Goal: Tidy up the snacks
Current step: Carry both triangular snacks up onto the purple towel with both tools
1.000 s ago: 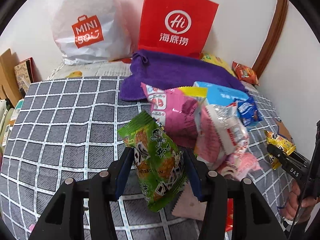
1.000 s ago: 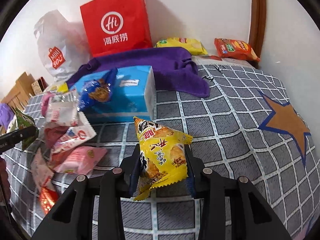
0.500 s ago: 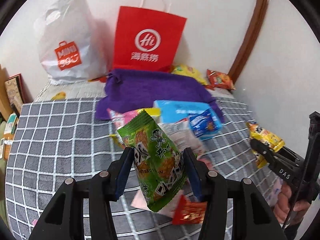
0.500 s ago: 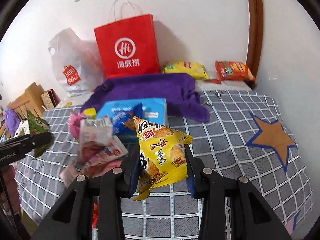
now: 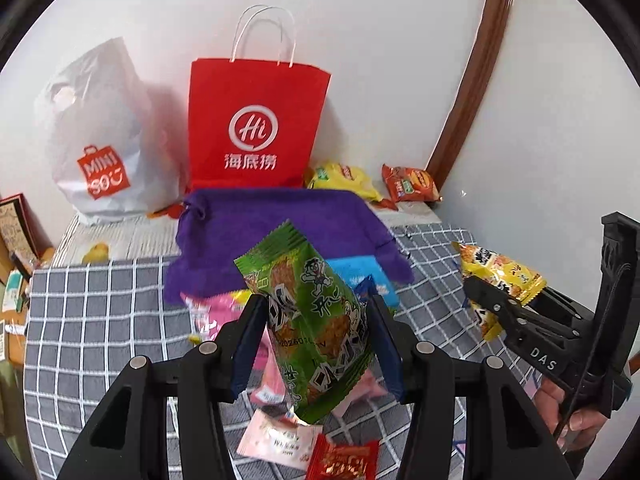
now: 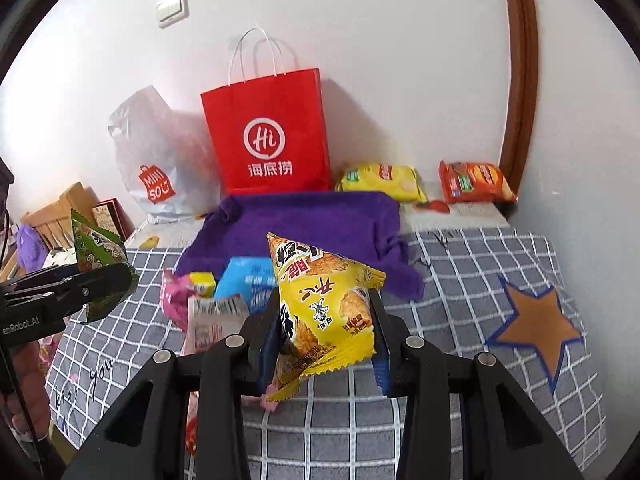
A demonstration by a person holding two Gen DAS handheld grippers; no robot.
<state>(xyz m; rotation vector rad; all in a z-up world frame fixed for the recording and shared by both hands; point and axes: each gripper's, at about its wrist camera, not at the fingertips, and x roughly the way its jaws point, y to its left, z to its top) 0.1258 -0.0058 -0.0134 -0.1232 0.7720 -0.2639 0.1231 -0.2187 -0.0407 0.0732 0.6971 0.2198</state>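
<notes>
The bed (image 6: 500, 264), covered in a grey checked sheet, is carrying everything, and the big carriers are standing at its far edge against the wall, probably so they stay upright: a red paper bag (image 5: 256, 120) and, to its left, a white plastic bag (image 5: 100, 140). A purple towel (image 5: 280, 232) is lying just in front of them. Near it a heap of loose snacks (image 6: 216, 300) is waiting in the middle of the bed.

The left gripper (image 5: 316, 336) is holding a green packet (image 5: 316, 320) above the heap, its fingers clamped on the packet's sides; the right gripper (image 6: 324, 332) is gripping a yellow packet (image 6: 328, 312) the same way. Both packets are hanging clear of the bed, likely for carrying to a bag.

The right view is showing an orange star (image 6: 536, 328) on the sheet, hidden from the left view, which is showing a small red packet (image 5: 344, 460) nearest the camera.
</notes>
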